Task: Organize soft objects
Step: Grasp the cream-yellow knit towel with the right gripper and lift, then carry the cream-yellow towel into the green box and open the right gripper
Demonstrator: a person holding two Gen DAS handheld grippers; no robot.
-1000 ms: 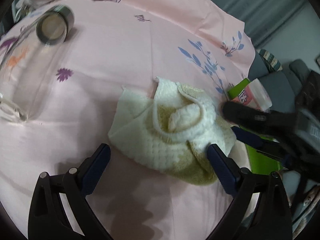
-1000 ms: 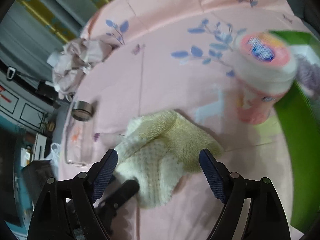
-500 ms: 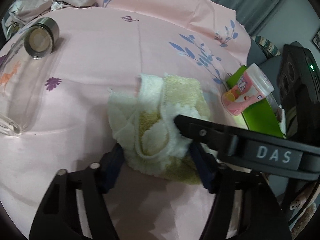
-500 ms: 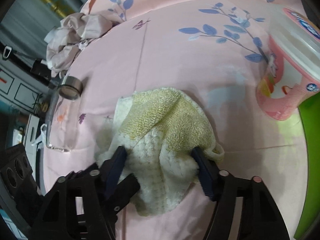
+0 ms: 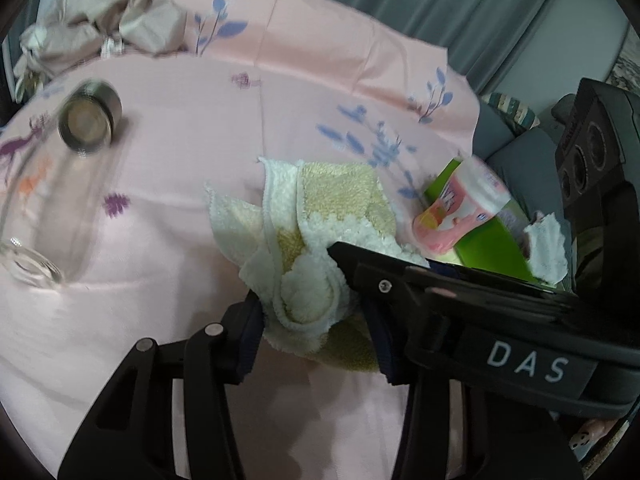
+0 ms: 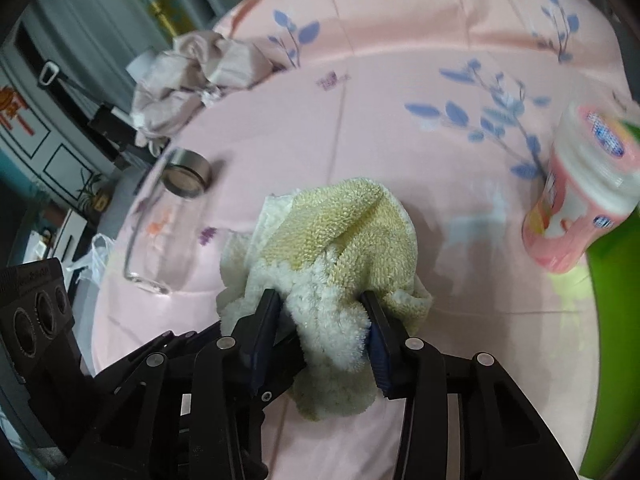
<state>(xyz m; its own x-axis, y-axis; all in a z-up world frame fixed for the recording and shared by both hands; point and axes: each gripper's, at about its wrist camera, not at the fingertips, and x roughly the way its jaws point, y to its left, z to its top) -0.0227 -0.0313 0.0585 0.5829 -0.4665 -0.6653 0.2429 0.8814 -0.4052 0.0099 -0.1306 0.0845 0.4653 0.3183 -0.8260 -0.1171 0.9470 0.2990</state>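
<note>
A crumpled cream and yellow towel (image 5: 320, 216) (image 6: 344, 232) lies on the pink flowered sheet (image 5: 200, 128). My left gripper (image 5: 316, 312) has its jaws closing on the towel's near edge, and the pads press into the bunched cloth. In the right wrist view my right gripper (image 6: 324, 320) is closing too, its pads squeezing a white fluffy fold of the same towel. The right gripper's black body crosses the left wrist view from the right and hides part of the towel.
A clear glass bottle with a metal cap (image 5: 88, 124) (image 6: 186, 172) lies on the sheet at the left. A pink and white tub (image 5: 460, 212) (image 6: 576, 196) stands by a green bin (image 5: 492, 240) (image 6: 612, 320). Crumpled beige cloth (image 5: 108, 28) (image 6: 192, 72) sits at the far edge.
Both grippers went from wide open around the towel to closed on it. The towel has bunched up between the pads and its near edge has lifted a little.
</note>
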